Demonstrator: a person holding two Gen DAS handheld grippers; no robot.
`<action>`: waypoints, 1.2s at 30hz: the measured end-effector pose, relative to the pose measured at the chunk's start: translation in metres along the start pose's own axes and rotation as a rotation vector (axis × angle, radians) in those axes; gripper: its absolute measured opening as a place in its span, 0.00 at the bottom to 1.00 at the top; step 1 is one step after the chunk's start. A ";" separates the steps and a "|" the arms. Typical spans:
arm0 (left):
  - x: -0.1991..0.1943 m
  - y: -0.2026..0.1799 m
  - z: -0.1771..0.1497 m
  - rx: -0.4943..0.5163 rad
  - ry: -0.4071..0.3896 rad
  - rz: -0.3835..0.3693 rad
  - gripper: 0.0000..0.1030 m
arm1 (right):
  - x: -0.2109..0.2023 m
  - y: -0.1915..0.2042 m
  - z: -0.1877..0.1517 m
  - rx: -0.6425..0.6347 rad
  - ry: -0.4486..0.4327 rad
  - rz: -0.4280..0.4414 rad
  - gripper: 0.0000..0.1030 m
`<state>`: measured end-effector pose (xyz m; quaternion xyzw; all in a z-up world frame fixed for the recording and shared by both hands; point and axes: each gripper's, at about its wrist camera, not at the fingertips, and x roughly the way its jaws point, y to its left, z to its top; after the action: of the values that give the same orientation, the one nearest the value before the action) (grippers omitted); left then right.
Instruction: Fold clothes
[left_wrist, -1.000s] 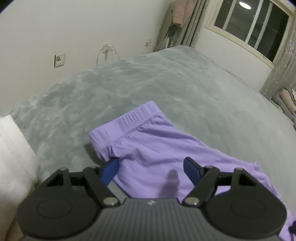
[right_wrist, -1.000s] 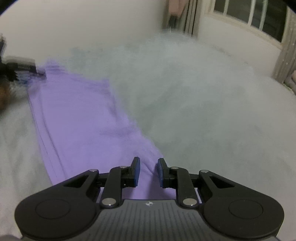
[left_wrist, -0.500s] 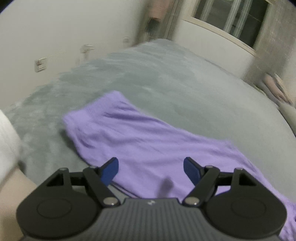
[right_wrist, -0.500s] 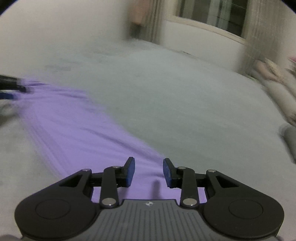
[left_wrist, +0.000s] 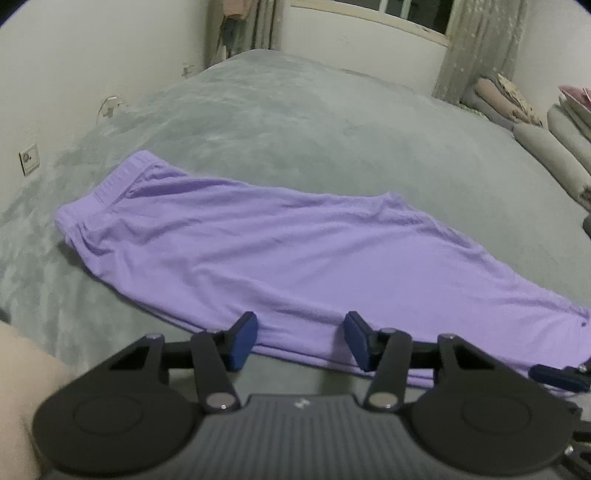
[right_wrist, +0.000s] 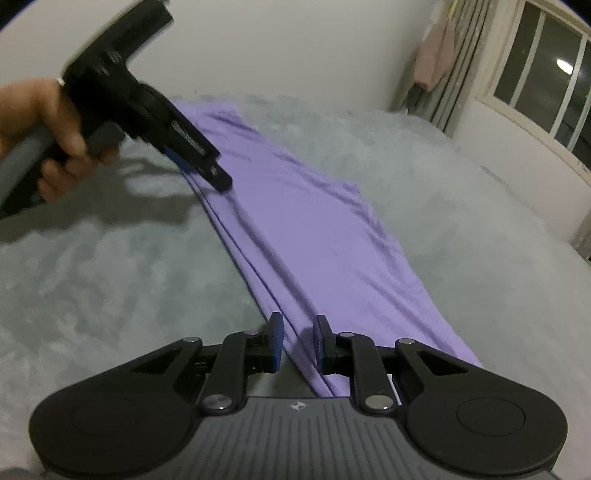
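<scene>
Grey bedding (left_wrist: 332, 122) carries the purple trousers (left_wrist: 295, 251) lengthwise between both tongs, whose jaws are closing astride the near folded edge, left gripper (left_wrist: 301, 341) seemingly mid-length, right gripper (right_wrist: 298, 341) at the cuff end, neither yet pinching.

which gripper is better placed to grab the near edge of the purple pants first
Right. The right gripper already straddles the near edge of the purple pants, jaws closing. The left gripper is wider, edge just reaching its fingertips.
</scene>
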<state>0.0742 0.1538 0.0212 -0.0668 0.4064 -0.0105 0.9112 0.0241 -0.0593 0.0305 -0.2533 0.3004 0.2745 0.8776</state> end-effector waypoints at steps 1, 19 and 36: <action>0.001 0.001 0.000 0.002 0.006 0.000 0.45 | 0.003 -0.001 0.000 0.006 0.008 0.006 0.14; -0.019 0.007 0.004 0.020 0.016 -0.030 0.42 | 0.014 -0.010 0.006 0.021 0.001 0.052 0.01; -0.009 -0.001 -0.002 0.031 0.044 -0.034 0.44 | 0.037 0.001 0.011 -0.102 -0.018 -0.009 0.07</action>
<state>0.0667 0.1529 0.0270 -0.0595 0.4248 -0.0338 0.9027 0.0521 -0.0398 0.0131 -0.2964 0.2770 0.2878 0.8675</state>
